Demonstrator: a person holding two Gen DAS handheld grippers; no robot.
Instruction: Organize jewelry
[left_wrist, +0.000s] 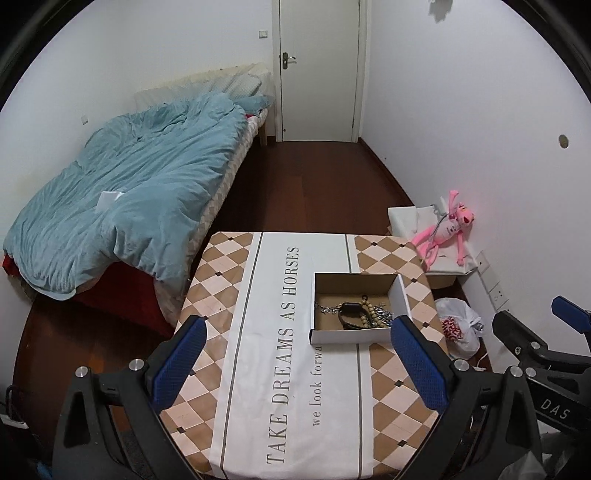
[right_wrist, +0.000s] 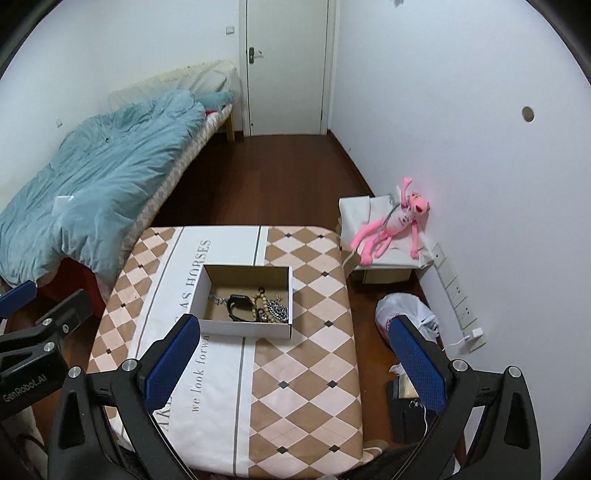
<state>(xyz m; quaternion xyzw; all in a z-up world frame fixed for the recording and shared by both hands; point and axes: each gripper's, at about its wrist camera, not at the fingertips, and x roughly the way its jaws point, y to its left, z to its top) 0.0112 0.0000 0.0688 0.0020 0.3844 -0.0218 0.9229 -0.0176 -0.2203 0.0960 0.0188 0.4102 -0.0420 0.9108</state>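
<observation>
An open white cardboard box (left_wrist: 352, 336) (right_wrist: 243, 328) stands on the table with the diamond-patterned cloth (left_wrist: 295, 369) (right_wrist: 295, 350). Inside it lie a black watch band (left_wrist: 351, 314) (right_wrist: 240, 307), a beaded bracelet (left_wrist: 369, 312) (right_wrist: 260, 301) and silver chains (left_wrist: 327, 308) (right_wrist: 277, 312), tangled together. My left gripper (left_wrist: 295, 354) is open and empty above the table's near part, with the box just beyond its right finger. My right gripper (right_wrist: 295, 350) is open and empty, with the box just beyond its left finger.
A bed with a blue duvet (left_wrist: 129, 192) lies to the left. A pink plush toy (right_wrist: 388, 225) sits on a white box by the right wall. A white plastic bag (right_wrist: 402, 314) lies on the floor right of the table. A closed door (left_wrist: 319, 70) is at the back.
</observation>
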